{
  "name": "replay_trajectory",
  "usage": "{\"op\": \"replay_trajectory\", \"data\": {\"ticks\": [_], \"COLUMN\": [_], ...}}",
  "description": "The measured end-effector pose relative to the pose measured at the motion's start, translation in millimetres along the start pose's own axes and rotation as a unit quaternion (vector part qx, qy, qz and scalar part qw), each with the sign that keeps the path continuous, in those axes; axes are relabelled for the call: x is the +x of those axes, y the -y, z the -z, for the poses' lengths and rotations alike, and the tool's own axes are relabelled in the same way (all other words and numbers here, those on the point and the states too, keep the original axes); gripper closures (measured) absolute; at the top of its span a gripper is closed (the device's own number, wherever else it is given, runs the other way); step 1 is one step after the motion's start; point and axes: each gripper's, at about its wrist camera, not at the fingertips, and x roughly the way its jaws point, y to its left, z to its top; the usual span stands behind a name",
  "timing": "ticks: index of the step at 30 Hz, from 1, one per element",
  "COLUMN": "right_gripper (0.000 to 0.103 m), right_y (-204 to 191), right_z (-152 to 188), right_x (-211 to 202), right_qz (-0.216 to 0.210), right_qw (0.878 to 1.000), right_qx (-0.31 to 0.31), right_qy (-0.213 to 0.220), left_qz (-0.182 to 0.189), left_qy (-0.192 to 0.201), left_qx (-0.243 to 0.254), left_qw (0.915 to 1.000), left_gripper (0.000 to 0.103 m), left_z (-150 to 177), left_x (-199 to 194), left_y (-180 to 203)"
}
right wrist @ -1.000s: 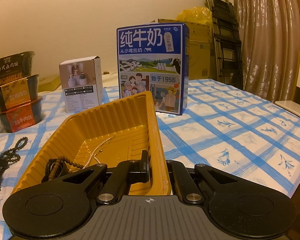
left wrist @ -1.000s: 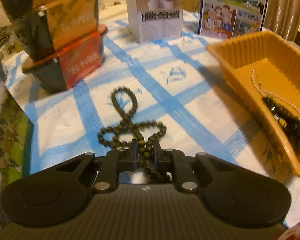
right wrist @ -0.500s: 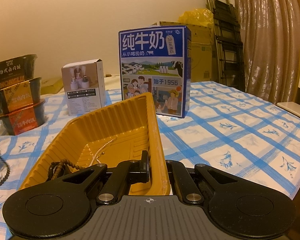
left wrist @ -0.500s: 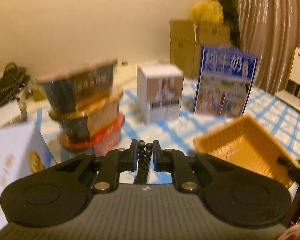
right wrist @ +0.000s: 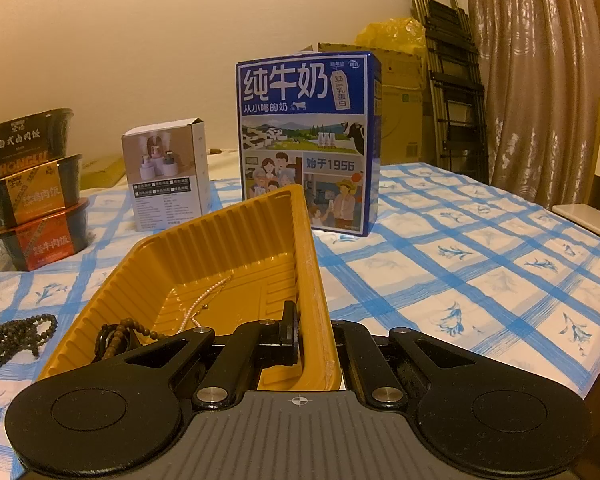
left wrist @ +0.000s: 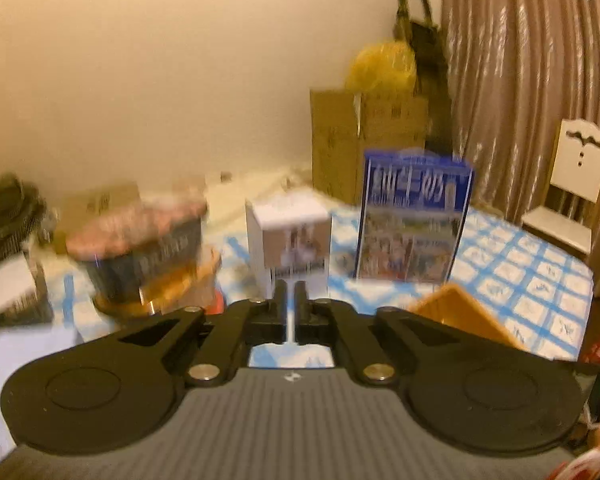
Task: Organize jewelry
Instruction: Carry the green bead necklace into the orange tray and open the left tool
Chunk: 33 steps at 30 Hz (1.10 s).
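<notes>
the tray [right wrist: 228, 252] sits on the table [right wrist: 480, 264], a pearl chain [right wrist: 204, 300] and a bead string [right wrist: 120, 336] inside it. left of the tray, on the cloth, lies a bead bracelet [right wrist: 16, 336]. behind stand the small box [right wrist: 168, 176] and, to its right, the milk carton [right wrist: 304, 140] (stacked bowls [right wrist: 32, 192] far left).

I see a blue milk carton [right wrist: 306, 140] standing upright on the checked worktop [right wrist: 480, 248], with a small white box [right wrist: 168, 178] to its left. Three stacked food bowls [right wrist: 34, 188] sit further left; behind are cardboard boxes [right wrist: 400, 96], a folded ladder [right wrist: 448, 80] and a curtain [right wrist: 540, 72].
</notes>
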Motion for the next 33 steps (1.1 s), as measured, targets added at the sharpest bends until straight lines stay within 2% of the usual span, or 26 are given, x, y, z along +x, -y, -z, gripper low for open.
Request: {"op": "replay_trajectory", "data": {"ticks": [1, 3, 5, 8, 9, 13, 16, 21, 23, 24, 26, 27, 31, 33], "right_gripper": [0.100, 0.100, 0.100, 0.100, 0.100, 0.100, 0.100, 0.099, 0.099, 0.099, 0.099, 0.099, 0.099, 0.099], "right_y": [-0.1, -0.2, 1.0, 1.5, 1.6, 2.7, 3.1, 3.8, 4.0, 3.8, 3.7, 4.0, 4.0, 3.4], "right_z": [0.1, 0.1, 0.3, 0.3, 0.5, 0.7, 0.5, 0.4, 0.6, 0.6, 0.7, 0.5, 0.6, 0.5], "right_x": [-0.1, -0.4, -1.3, -0.9, -0.8, -0.3, 0.1, 2.0, 2.3, 2.4, 2.5, 2.6, 2.5, 2.3], "right_qz": [0.000, 0.000, 0.001, 0.001, 0.002, 0.002, 0.002, 0.003, 0.004, 0.004, 0.004, 0.004, 0.003, 0.003], "right_qw": [1.000, 1.000, 1.000, 1.000, 1.000, 1.000, 1.000, 1.000, 1.000, 1.000, 1.000, 1.000, 1.000, 1.000], "right_qx": [0.000, 0.001, 0.002, 0.003, 0.003, 0.006, 0.008, 0.011, 0.012, 0.012, 0.012, 0.012, 0.012, 0.011], "right_qy": [0.000, -0.001, -0.002, -0.003, -0.003, -0.006, -0.007, -0.010, -0.011, -0.011, -0.011, -0.011, -0.011, -0.011], "left_qz": [-0.004, -0.010, 0.001, 0.016, 0.016, 0.020, 0.019, 0.005, 0.006, 0.005, 0.012, 0.017, 0.020, 0.017], "left_qy": [-0.016, -0.048, -0.097, -0.148, -0.158, -0.179, -0.188, -0.211, -0.204, -0.201, -0.195, -0.194, -0.197, -0.184], "left_qx": [0.001, 0.000, -0.015, -0.024, -0.018, -0.004, 0.004, 0.000, -0.006, -0.007, -0.009, -0.009, -0.015, -0.015], "left_qw": [0.9999, 0.9988, 0.9952, 0.9885, 0.9871, 0.9836, 0.9819, 0.9775, 0.9790, 0.9795, 0.9807, 0.9809, 0.9800, 0.9826], "left_gripper": [0.080, 0.065, 0.065, 0.063, 0.063, 0.046, 0.042, 0.042, 0.042, 0.046, 0.068, 0.087, 0.090, 0.090], "left_z": [11.5, 38.2, 70.7, 113.0, 124.6, 154.6, 168.5, 186.8, 190.8, 191.4, 190.8, 189.4, 182.2, 174.8], "left_x": [8.6, 26.0, 49.6, 82.7, 92.3, 121.6, 135.9, 154.2, 157.5, 157.2, 155.9, 155.5, 153.6, 146.8], "left_y": [1.3, 2.2, 2.1, 2.5, 3.5, 1.2, -4.2, -13.9, -15.0, -15.0, -14.3, -13.9, -13.4, -12.1]}}
